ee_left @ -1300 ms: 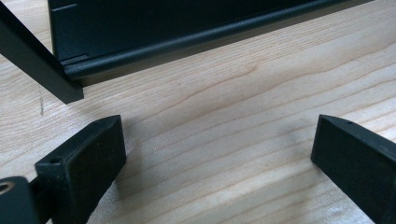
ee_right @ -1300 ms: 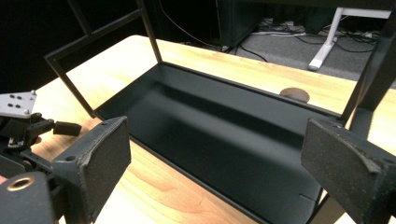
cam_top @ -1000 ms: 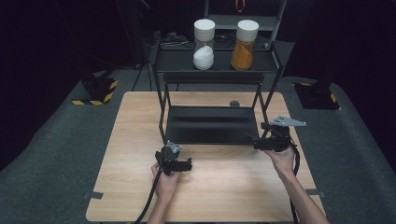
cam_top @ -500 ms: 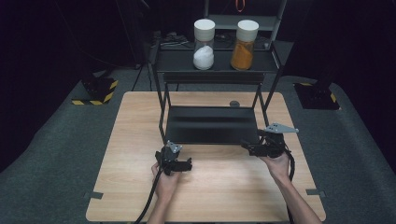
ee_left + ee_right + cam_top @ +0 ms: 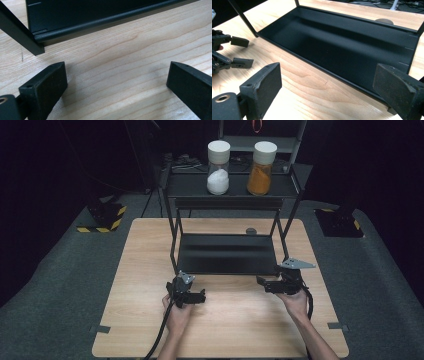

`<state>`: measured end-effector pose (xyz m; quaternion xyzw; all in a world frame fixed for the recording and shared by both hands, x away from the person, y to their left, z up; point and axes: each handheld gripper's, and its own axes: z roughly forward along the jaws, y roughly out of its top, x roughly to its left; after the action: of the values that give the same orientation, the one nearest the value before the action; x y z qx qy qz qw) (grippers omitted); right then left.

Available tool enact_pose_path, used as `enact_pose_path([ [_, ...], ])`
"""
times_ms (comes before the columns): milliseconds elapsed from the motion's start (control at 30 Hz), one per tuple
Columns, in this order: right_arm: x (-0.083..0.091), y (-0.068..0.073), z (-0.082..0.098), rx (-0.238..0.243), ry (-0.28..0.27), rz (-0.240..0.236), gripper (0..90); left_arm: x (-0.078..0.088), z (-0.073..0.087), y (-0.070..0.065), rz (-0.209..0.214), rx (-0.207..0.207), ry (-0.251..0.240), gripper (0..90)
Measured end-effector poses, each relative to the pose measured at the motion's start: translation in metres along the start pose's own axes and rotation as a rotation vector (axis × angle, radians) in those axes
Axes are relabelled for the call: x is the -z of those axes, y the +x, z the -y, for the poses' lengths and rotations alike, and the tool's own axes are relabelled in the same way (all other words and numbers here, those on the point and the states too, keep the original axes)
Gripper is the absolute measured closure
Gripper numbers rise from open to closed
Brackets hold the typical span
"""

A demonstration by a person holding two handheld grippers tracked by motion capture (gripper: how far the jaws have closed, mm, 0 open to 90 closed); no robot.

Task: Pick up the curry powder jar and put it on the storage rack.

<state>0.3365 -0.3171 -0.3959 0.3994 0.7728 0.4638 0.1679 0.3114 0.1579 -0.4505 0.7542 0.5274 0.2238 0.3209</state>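
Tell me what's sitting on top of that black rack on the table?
On the black rack's top shelf stand two white-lidded jars: one holding white powder, one holding orange powder. Cables lie behind them; the dark hides whatever is farther back.

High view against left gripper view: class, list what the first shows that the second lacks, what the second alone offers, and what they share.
High view alone: two jars, one of white powder and one of orange powder, on the rack's top shelf, plus the right gripper with open jaws. Left gripper view alone: a close look at the wood grain between the left gripper jaws, open with nothing between them. Shared: the wooden table and the rack's black bottom tray.
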Motion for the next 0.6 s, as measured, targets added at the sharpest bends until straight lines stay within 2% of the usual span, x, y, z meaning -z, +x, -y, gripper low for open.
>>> enact_pose_path([
  [400,-0.005,0.002,0.011,-0.012,0.014,0.011,8.2,0.000,0.000,0.000,0.000,0.000,0.000,2.9],
  [600,-0.010,0.003,0.018,-0.023,0.038,0.021,7.9,0.000,0.000,0.000,0.000,0.000,0.000,2.9],
])
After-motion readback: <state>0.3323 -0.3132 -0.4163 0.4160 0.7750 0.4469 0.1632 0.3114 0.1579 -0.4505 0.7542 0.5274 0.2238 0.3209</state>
